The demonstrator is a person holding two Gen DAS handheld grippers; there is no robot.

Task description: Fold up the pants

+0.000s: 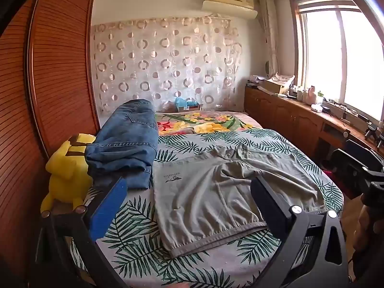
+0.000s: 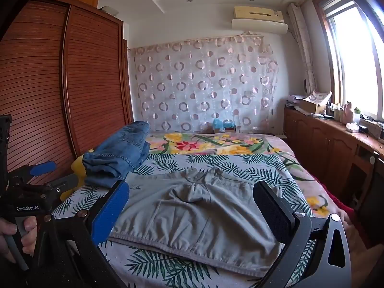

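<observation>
Grey pants [image 1: 216,192] lie folded over on the leaf-print bed [image 1: 134,247], waistband toward me; they also show in the right wrist view [image 2: 196,218]. My left gripper [image 1: 189,206] is open and empty above the pants' near edge. My right gripper [image 2: 192,213] is open and empty, also held above the pants. The left gripper [image 2: 45,177] shows at the left of the right wrist view, held in a hand.
Folded blue jeans [image 1: 127,144] rest at the bed's left side beside a yellow plush toy [image 1: 64,170]. A floral blanket [image 1: 204,121] covers the far end. A wooden wardrobe [image 1: 55,72] stands left, and a cluttered cabinet [image 1: 300,110] runs under the window on the right.
</observation>
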